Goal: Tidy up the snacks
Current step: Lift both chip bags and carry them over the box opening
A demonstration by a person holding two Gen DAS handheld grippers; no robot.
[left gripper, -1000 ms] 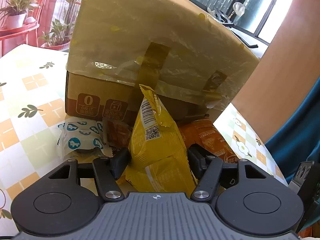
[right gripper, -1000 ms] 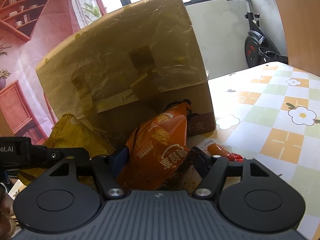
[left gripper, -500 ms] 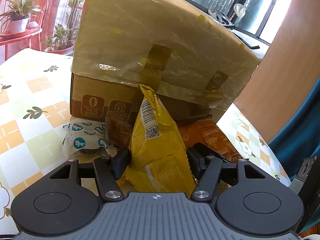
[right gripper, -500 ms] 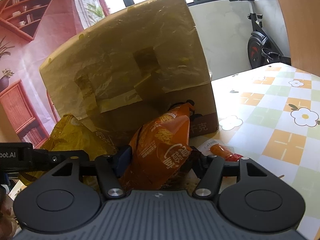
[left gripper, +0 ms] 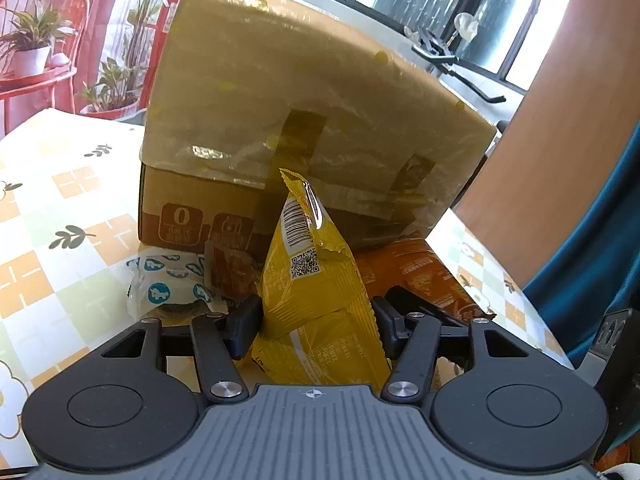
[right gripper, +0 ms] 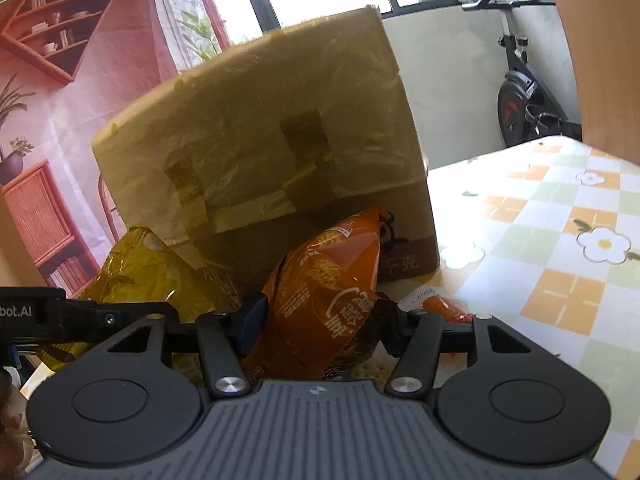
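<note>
A yellow snack bag [left gripper: 312,280] stands upright between the fingers of my left gripper [left gripper: 314,316]. Its jaws are closing and both pads press into the bag's creased sides. An orange snack bag [right gripper: 332,276] stands the same way in my right gripper [right gripper: 324,316], whose jaws are also closing with the pads against it. Both bags sit just in front of a taped cardboard box [left gripper: 300,100], which fills the middle of each view [right gripper: 260,140]. The yellow bag [right gripper: 140,268] also shows at the left of the right wrist view, and the orange bag [left gripper: 420,272] lies right of the left gripper.
A blue-and-white wrapped snack [left gripper: 168,284] and a small brown packet [left gripper: 230,272] lie left of the yellow bag by the box. A small red-orange packet [right gripper: 438,304] lies right of the orange bag. The checked flower tablecloth [right gripper: 560,240] spreads right; an exercise bike [right gripper: 520,100] stands behind.
Both pairs of jaws have drawn in a little on their bags. The bags and the box stay where they were, and neither hand has visibly shifted.
</note>
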